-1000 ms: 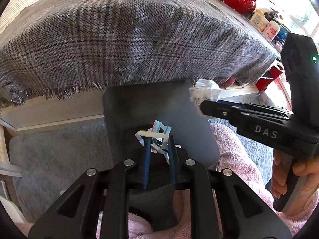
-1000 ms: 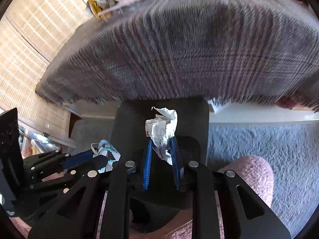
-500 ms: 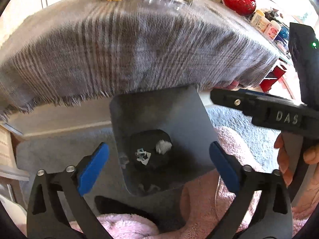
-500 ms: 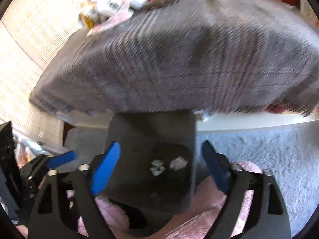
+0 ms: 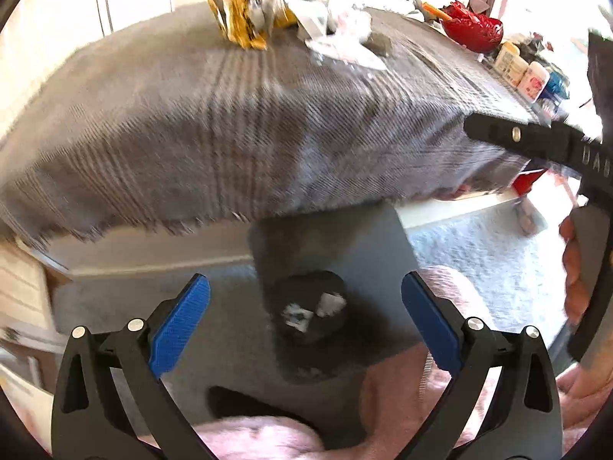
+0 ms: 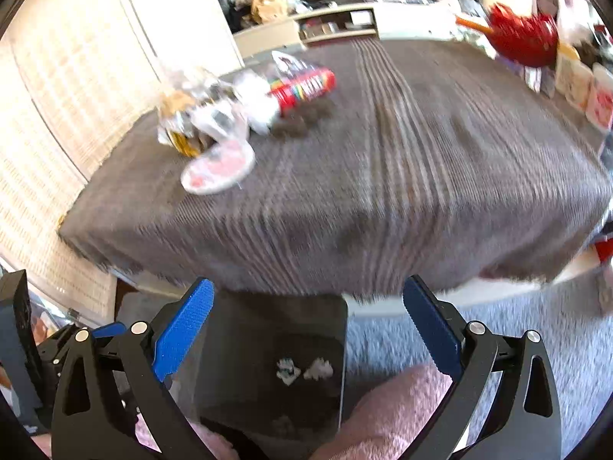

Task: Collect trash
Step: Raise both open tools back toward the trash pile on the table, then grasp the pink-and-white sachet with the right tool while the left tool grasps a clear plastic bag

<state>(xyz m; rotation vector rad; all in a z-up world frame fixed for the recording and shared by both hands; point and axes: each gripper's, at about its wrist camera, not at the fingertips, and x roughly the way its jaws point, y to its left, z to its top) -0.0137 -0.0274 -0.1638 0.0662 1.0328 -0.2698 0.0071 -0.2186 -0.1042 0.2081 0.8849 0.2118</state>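
A dark grey trash bin stands on the floor below the table edge, and it also shows in the right wrist view. Two crumpled paper scraps lie at its bottom, also seen from the right wrist. My left gripper is open and empty above the bin. My right gripper is open and empty above it too; its body shows at the right of the left wrist view. More trash lies on the table: a yellow wrapper, clear plastic, a red striped packet and a pink lid.
The table is covered by a grey plaid cloth hanging over its edge. A red bowl and small jars stand at the far right. Grey carpet lies beside the bin. My pink-clad knee is under the grippers.
Both grippers opened and dropped their crumpled scraps into the bin, then lifted and tilted up, so more of the table top shows.
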